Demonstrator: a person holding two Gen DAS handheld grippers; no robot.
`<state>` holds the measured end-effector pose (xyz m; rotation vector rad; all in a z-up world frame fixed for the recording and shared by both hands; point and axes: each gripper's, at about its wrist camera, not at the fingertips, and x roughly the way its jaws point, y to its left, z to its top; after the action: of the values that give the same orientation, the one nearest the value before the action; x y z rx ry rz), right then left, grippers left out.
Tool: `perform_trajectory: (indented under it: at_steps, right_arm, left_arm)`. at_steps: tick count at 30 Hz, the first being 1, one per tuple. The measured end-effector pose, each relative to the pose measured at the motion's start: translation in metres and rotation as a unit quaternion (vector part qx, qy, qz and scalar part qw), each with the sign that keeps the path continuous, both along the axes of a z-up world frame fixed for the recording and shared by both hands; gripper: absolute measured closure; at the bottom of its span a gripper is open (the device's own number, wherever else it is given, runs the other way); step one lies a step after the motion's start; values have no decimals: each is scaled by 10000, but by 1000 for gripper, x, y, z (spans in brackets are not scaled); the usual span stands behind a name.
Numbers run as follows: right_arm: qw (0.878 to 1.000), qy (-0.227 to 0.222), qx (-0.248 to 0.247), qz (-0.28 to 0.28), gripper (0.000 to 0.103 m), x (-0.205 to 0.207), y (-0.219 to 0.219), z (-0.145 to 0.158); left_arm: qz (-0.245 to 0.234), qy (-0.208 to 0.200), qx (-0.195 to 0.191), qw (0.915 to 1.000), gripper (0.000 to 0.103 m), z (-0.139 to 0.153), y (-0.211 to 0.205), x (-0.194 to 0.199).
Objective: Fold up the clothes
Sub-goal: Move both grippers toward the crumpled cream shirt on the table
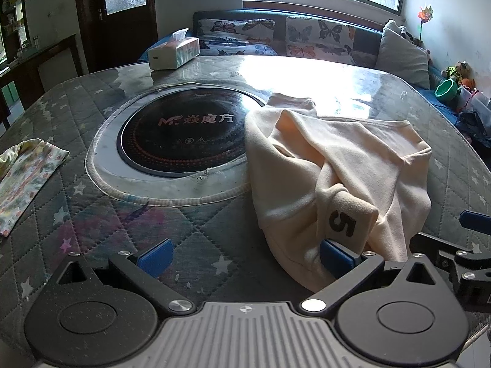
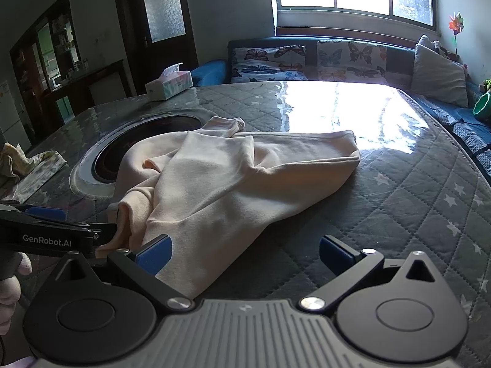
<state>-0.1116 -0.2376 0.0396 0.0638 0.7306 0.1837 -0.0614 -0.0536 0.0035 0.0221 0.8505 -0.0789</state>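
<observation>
Garment [image 1: 343, 165]: cream sweatshirt w/ a black "5" on one folded bit, lying crumpled on the table [image 1: 92, 214], right of centre & toward the near edge. One part overlaps the right rim of the round black cooktop [image 1: 181, 135] set into the table's middle; the rest spreads over the quilted star-print cover. A sleeve runs out toward the far right, ending short of the glare patch.

Left gripper [image 1: 245, 259] sits low at the near edge, jaws spread wide, nothing btwn them. Its right blue pad [image 1: 334, 257] is just beside or under the garment's near hem, below the "5" flap; can't tell if it touches. Left pad is over bare cover.

Right gripper [image 2: 245, 254] also spread wide, not gripping. Its left blue pad [image 2: 155, 256] is right at the garment's near edge, cloth draped beside & behind it; right pad is over bare cover, apart from the cloth. In the right wrist view the left tool comes in from the left side, near the garment's near-left corner.

Other stuff: floral cloth [image 1: 24, 178] at the table's left edge, tissue box [image 1: 173, 53] at the far-left corner, butterfly-print cushions [image 1: 276, 38] on the sofa beyond the far edge, window above.
</observation>
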Motion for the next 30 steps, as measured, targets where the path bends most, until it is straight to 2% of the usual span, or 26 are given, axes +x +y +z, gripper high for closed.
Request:
perform_trajectory:
  at_steps: [30]
  right_arm:
    - [9993, -61, -218, 287, 0, 23, 13, 4]
  left_arm:
    - [-85, -60, 58, 9999, 0, 7, 0, 21]
